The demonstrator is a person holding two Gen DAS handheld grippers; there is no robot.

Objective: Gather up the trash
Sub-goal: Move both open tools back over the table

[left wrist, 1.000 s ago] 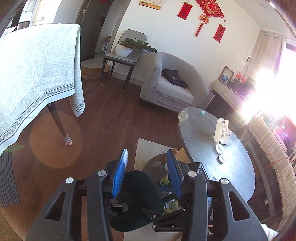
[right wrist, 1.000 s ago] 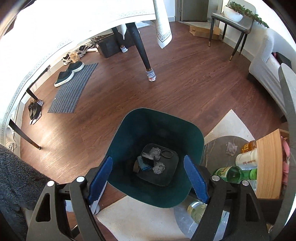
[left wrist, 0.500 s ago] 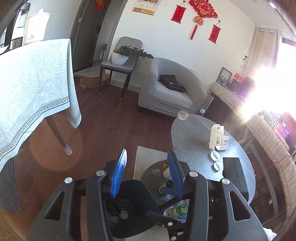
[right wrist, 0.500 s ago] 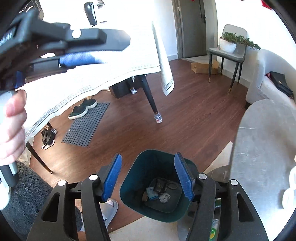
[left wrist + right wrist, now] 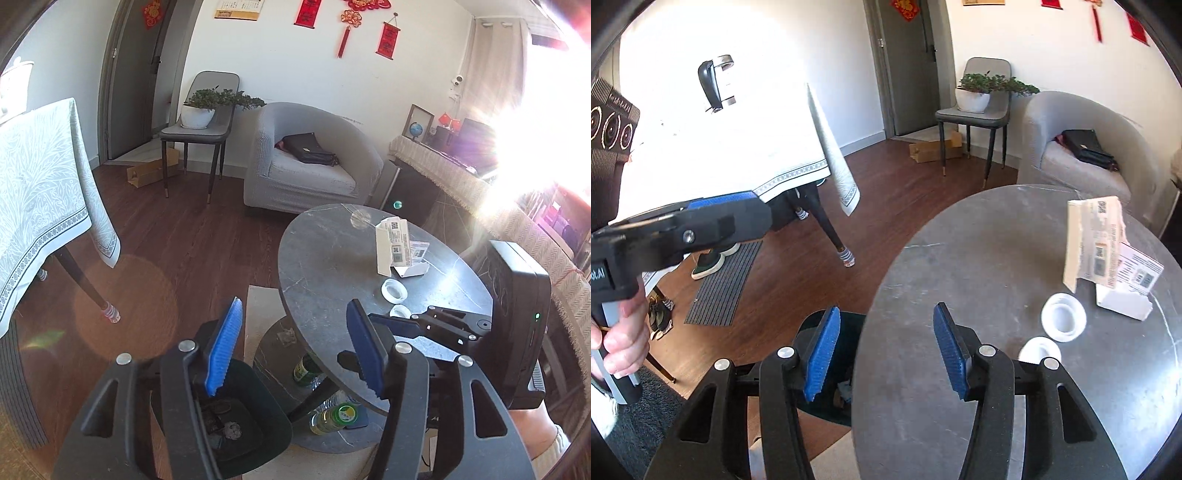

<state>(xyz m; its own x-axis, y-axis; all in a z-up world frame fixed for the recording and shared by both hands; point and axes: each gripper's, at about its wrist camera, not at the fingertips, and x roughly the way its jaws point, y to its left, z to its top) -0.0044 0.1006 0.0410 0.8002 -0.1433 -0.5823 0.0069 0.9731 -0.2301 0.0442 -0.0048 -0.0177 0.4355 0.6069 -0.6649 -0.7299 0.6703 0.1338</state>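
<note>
Grey marble forms the round table (image 5: 960,258), the landmark for all places given here. On its far right part lie the remaining pieces of trash: a torn cardboard package (image 5: 1093,240) standing upright, a small white box (image 5: 1126,306) touching its base, and two white ring-shaped lids (image 5: 1063,317) just nearer the cameras than the box. The dark green bin (image 5: 255,424) stands on the floor at the table's near left edge, partly tucked beside the lower shelf, and scraps are already seen in its bottom.

The right gripper (image 5: 886,350) is held above the table's near edge; its jaws have just been closing to a middling gap, with nothing between them. The left gripper (image 5: 295,347) is held above the bin and the table's left edge; its jaws have just been opening, and they too are empty.

The step in hand is judged to be a reach for the next item on the table. The nearer lid is best approached from above, with the jaws widened enough to straddle its rim and then closed across its width. The package, being light and upright, is likely to topple if it is nudged; it should be pinched across its thin faces. The carry to the bin should be kept clear of the bottles (image 5: 332,417) on the shelf below the table.
</note>
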